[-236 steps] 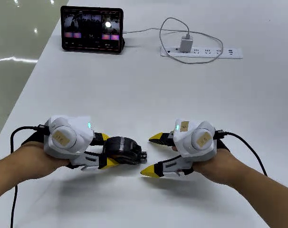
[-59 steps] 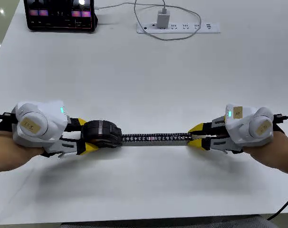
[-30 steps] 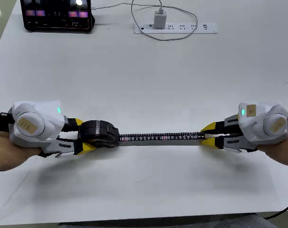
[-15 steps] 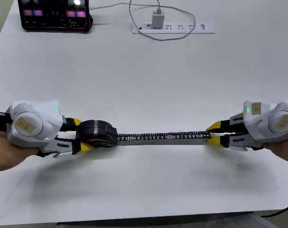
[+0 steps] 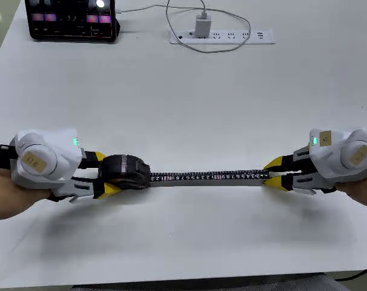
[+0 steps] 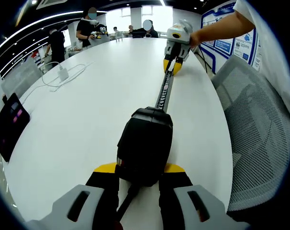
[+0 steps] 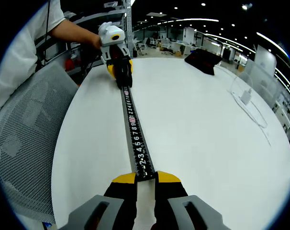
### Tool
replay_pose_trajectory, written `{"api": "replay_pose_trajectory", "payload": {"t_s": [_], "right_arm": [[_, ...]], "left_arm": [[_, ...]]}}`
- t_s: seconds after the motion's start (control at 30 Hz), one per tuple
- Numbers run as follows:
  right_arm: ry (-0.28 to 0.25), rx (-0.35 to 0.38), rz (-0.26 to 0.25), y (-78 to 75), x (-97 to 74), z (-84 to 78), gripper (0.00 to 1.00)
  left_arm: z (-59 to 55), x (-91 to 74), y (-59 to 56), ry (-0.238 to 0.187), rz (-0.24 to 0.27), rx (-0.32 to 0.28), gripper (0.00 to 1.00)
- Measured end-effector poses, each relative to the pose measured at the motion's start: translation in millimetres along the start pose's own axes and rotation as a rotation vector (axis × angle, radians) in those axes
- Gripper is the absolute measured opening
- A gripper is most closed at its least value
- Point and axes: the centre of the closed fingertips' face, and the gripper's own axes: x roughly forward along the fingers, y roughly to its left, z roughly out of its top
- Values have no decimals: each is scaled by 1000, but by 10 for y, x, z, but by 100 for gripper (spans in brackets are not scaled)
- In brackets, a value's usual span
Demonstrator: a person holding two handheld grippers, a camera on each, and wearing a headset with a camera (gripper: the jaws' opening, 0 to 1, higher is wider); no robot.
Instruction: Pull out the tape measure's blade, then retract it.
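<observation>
The white counter (image 5: 189,103) lies wide and bare from the work to its far edge. There a dark tablet (image 5: 71,18) stands at far left, and a white power strip (image 5: 223,36) with a plugged charger (image 5: 203,25) lies to its right. In the head view the near edge passes just below both tongs. The 2 gripper views add a grey mesh chair (image 6: 252,120) just off that near edge, and the left gripper view takes in people (image 6: 90,24) beyond the counter's right end.

At near left, the left tongs (image 5: 106,173) are closed around the black tape measure (image 5: 125,171), with 1 yellow tip on each side of its case. At near right, the right tongs (image 5: 273,173) are pinched almost together on the end of the blade (image 5: 208,177). The blade stretches straight between the 2 tongs, parallel to the near edge and low over the counter. The right gripper view makes its printed numbers readable.

The left hand (image 5: 5,191) and right hand (image 5: 362,193) wrap their tongs from the outer sides. The tongs point at each other.
</observation>
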Motion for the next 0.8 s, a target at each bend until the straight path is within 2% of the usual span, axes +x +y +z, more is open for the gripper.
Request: {"api": "replay_pose_trajectory", "payload": {"t_s": [0.5, 0.8], "right_arm": [[6, 6, 11, -20, -21, -11, 11], [-4, 35, 9, -13, -13, -6, 11]], "left_arm": [[14, 9, -8, 2, 14, -10, 28], [18, 10, -9, 7, 15, -16, 28]]}}
